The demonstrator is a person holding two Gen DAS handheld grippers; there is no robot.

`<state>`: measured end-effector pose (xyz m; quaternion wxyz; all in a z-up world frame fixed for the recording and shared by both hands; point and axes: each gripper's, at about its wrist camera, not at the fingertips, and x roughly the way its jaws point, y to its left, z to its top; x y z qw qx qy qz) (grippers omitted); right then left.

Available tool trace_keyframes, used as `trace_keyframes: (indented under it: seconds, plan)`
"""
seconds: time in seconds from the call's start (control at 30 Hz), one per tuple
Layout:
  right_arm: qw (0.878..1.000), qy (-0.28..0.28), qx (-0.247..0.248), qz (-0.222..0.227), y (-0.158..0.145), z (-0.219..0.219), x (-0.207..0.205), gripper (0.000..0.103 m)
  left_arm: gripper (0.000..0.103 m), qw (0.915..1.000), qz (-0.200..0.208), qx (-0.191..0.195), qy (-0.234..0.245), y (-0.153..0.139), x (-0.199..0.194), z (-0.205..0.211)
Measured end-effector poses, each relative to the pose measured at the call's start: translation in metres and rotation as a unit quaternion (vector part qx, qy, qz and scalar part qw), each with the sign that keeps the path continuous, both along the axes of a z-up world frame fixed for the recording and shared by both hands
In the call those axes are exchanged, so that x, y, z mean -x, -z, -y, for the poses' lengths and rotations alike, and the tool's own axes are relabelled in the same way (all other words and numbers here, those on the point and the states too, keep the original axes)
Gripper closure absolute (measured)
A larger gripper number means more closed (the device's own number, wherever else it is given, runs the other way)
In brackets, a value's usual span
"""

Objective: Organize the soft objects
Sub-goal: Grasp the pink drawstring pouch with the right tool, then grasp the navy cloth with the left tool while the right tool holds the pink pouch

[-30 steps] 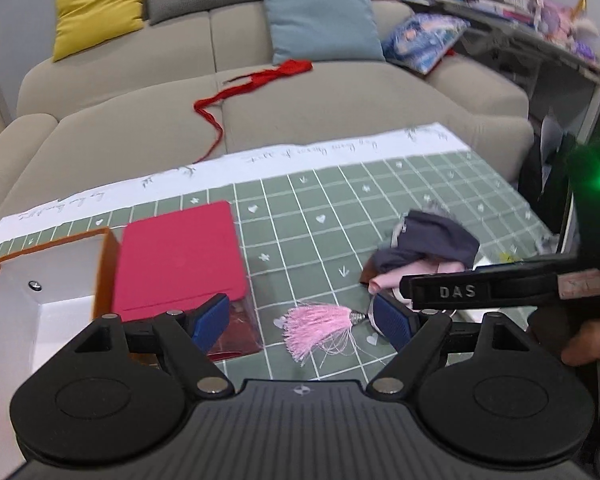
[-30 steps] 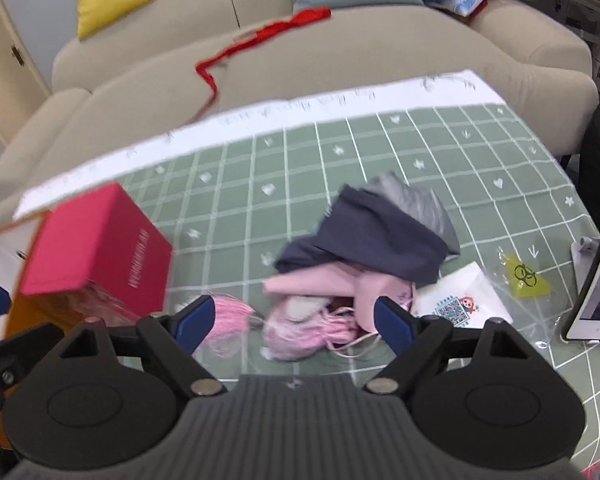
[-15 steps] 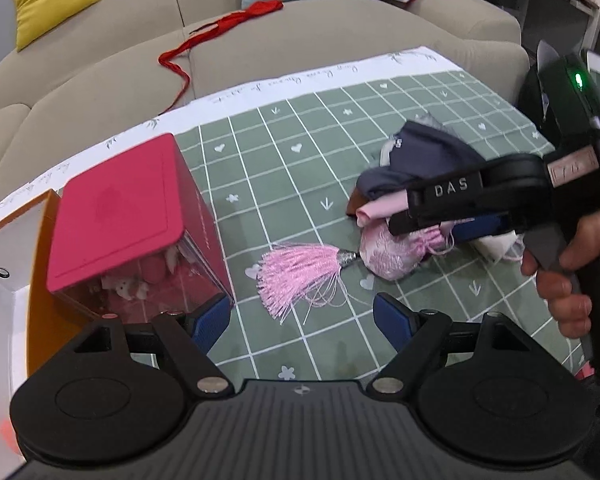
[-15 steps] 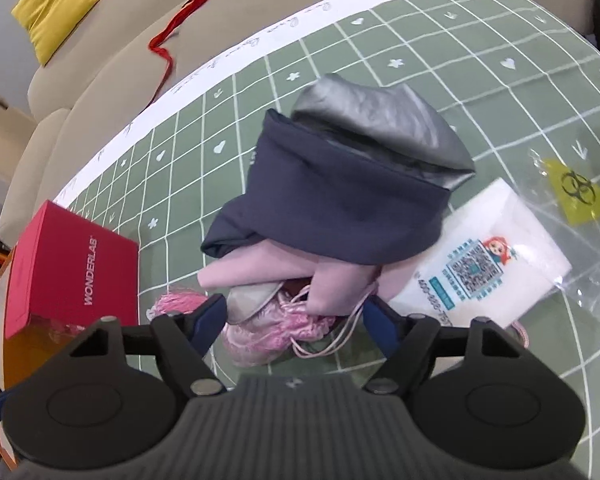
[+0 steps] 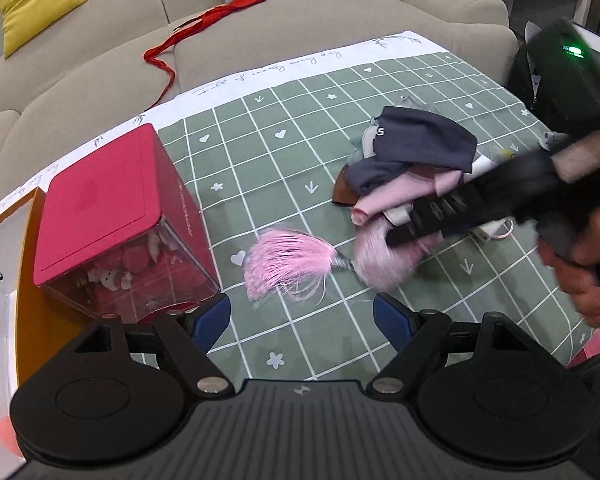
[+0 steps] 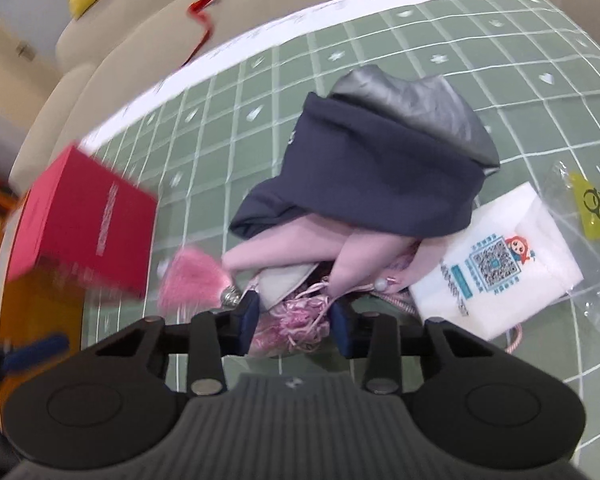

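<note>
A pink brocade pouch (image 6: 296, 320) with a pink tassel (image 6: 194, 280) lies on the green grid mat (image 6: 380, 40), at the near edge of a pile of soft bags: a navy pouch (image 6: 372, 180), a grey one (image 6: 416, 100) and pale pink ones (image 6: 284, 244). My right gripper (image 6: 294, 318) is shut on the pink pouch. In the left wrist view the pouch (image 5: 384, 264) is blurred under the right gripper, with the tassel (image 5: 288, 268) beside it. My left gripper (image 5: 302, 320) is open and empty, above the mat in front of the tassel.
A red-lidded clear box (image 5: 112, 220) stands at the left beside an orange-rimmed white box (image 5: 24, 272). A white printed bag (image 6: 500, 264) and a clear plastic bag (image 6: 592, 208) lie right of the pile. A beige sofa (image 5: 300, 20) with a red ribbon (image 5: 204, 28) is behind.
My right gripper has dropped onto the pile and closed its fingers on the pink pouch. My left gripper has risen and tilted down over the mat, still open.
</note>
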<state>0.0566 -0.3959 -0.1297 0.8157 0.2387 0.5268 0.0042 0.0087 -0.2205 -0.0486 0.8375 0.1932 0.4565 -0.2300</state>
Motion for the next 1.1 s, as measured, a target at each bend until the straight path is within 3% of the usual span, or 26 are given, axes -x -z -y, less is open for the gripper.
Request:
trace_keyframes:
  seconds: [0.2,0.27,0.4,0.53,0.67,0.73,0.8,0.83,0.87,1.1]
  plan:
    - [0.999,-0.043,0.021,-0.018,-0.006,0.003,0.025,0.065,0.008,0.9998,-0.016,-0.005,0.006,0.007,-0.002,-0.003]
    - [0.999,-0.03,0.025,-0.024,-0.006,0.01,0.031,0.06,0.008,0.9997,-0.014,-0.014,0.017,0.011,-0.001,-0.003]
    - [0.999,-0.011,0.025,-0.023,-0.007,0.018,0.034,0.059,0.008,0.9992,-0.005,-0.029,0.026,0.02,0.001,-0.003]
    - [0.999,-0.013,0.019,-0.026,-0.004,0.013,0.029,0.04,0.008,0.999,0.026,-0.008,0.035,0.018,0.001,-0.004]
    - [0.998,-0.011,0.033,-0.046,0.001,0.006,0.022,0.032,0.008,0.9928,0.069,-0.022,0.096,0.022,0.009,-0.001]
    - [0.998,-0.007,0.027,-0.049,0.004,0.007,0.021,0.031,0.008,0.9911,0.079,-0.031,0.102,0.022,0.01,-0.001]
    - [0.999,-0.003,0.023,-0.046,0.006,0.007,0.02,0.033,0.008,0.9919,0.077,-0.029,0.097,0.019,0.007,0.0]
    - [0.999,-0.001,0.023,-0.044,0.006,0.007,0.02,0.047,0.008,0.9924,0.075,-0.025,0.095,0.017,0.006,0.0]
    - [0.999,0.0,0.023,-0.038,0.006,0.007,0.021,0.051,0.008,0.9927,0.072,-0.021,0.094,0.015,0.003,0.0]
    - [0.999,-0.018,0.031,-0.03,0.002,0.008,0.028,0.058,0.008,0.9923,0.068,-0.011,0.103,0.007,-0.012,0.009]
